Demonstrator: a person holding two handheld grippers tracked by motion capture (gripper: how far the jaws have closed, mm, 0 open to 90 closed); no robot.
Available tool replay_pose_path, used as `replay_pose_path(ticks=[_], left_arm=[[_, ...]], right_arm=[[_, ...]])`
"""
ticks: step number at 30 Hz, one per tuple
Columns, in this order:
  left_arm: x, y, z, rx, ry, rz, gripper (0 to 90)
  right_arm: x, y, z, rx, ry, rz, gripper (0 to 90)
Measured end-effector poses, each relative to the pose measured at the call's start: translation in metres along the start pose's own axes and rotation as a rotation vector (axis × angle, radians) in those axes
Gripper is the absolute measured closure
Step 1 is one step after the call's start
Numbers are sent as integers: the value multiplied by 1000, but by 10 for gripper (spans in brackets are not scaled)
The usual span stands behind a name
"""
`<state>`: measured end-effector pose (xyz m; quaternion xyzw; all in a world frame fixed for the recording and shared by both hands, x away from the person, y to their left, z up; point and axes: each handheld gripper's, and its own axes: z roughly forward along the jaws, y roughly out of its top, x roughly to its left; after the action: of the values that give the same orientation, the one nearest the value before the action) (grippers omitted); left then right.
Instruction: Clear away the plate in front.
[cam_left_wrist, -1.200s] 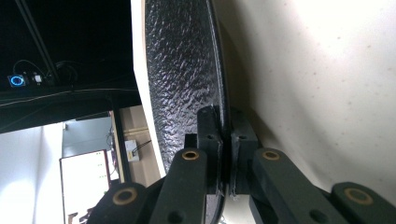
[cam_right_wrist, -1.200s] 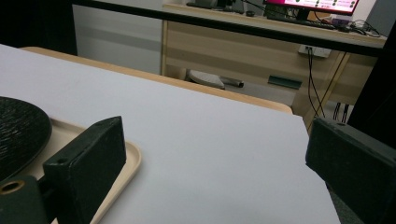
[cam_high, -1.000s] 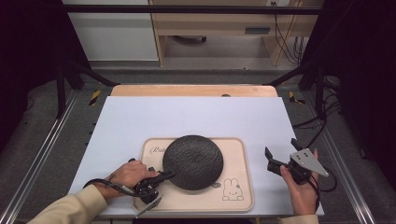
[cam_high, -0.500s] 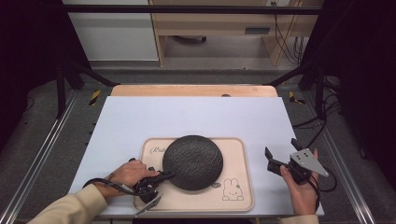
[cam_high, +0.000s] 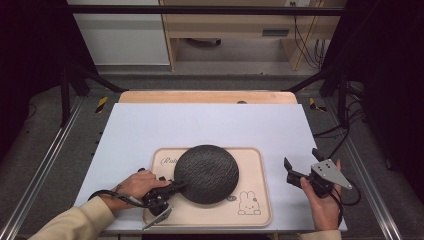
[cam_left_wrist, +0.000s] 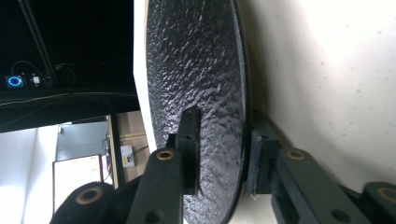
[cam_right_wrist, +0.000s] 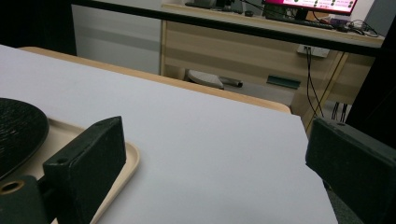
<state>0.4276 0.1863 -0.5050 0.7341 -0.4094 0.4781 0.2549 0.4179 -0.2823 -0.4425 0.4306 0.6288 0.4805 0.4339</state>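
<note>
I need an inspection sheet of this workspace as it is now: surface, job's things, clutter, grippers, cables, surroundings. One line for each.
Surface: white sheet covers the table; wooden edge shows at the far side.
Job's things: black textured plate lies on a beige tray with a rabbit drawing.
Clutter: nothing seen on the sheet.
Grippers: left gripper is shut on the plate's near-left rim, one jaw above, one below; right gripper is open, held right of the tray, touching nothing.
Cables: a cable loops at the left wrist; others hang at the far right.
Surroundings: wooden desk beyond the table; metal rails along both sides.
</note>
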Motion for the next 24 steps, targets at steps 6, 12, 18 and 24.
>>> replay_pose_path(ticks=[6,12,18,24], left_arm=[[1,-1,-5,13,14,-7,641],[0,-4,-14,31,27,-13,610],[0,-4,-25,42,37,-23,593],[6,-3,-36,64,55,-67,534]], right_arm=[[0,0,0,0,0,2,53],[1,1,0,-2,3,2,53],[2,1,0,-3,6,1,52],[5,4,3,-3,16,-2,50]])
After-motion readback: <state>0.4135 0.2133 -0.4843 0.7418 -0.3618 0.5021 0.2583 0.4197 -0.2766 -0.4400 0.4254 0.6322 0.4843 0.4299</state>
